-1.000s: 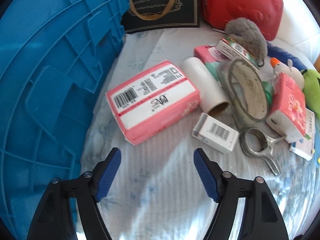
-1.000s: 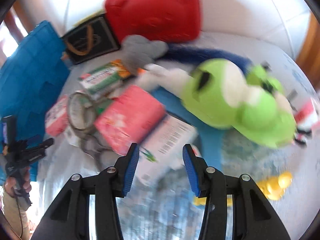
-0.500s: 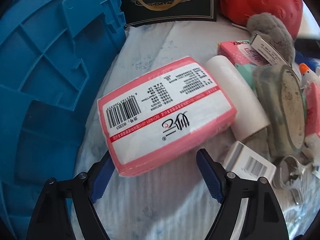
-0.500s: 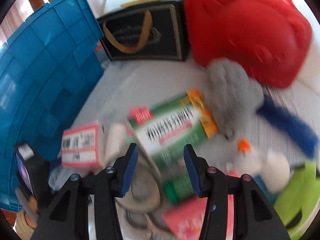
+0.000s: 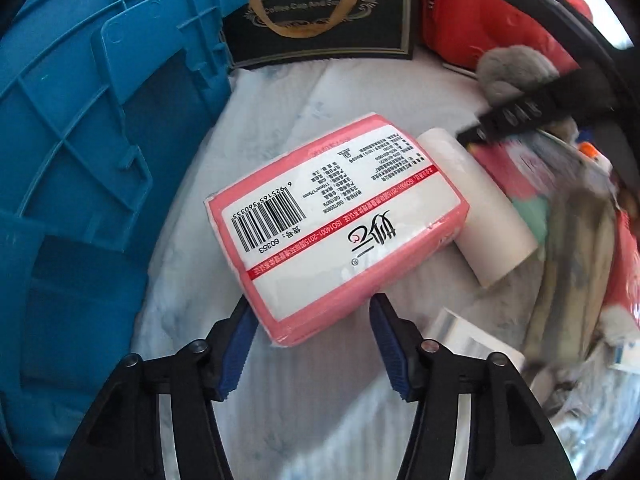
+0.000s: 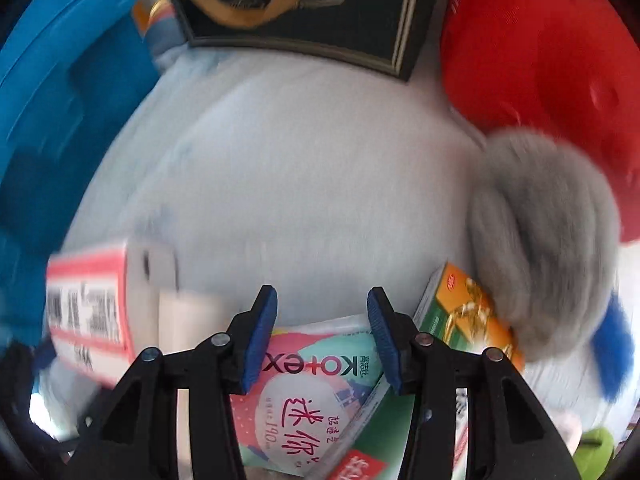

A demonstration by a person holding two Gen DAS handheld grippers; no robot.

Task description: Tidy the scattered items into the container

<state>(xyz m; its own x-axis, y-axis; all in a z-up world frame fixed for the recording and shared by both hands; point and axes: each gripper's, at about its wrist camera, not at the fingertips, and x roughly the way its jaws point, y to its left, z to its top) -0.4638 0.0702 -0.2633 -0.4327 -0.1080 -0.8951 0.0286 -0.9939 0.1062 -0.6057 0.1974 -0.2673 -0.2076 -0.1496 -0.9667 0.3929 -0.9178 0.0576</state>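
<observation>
A pink tissue pack (image 5: 332, 232) lies on the pale sheet beside the blue crate (image 5: 80, 168). My left gripper (image 5: 312, 336) is open, its jaws on either side of the pack's near corner, and I cannot tell if they touch it. A white paper roll (image 5: 480, 212) lies against the pack's right side. My right gripper (image 6: 322, 336) is open over a pink and teal Kotex pack (image 6: 316, 384), with a green and orange box (image 6: 464, 312) just right of it. The tissue pack shows blurred at the left of the right wrist view (image 6: 88, 312).
A black gift bag (image 5: 320, 12) and a red bag (image 5: 492, 20) stand at the back. A grey plush (image 6: 544, 232) lies right of the right gripper. The right gripper's body (image 5: 560, 80) crosses the upper right of the left view. More clutter sits at the right (image 5: 580, 260).
My left gripper has moved forward so its jaws flank the tissue pack's corner. My right gripper has swung left and down from the green plush to over the Kotex pack.
</observation>
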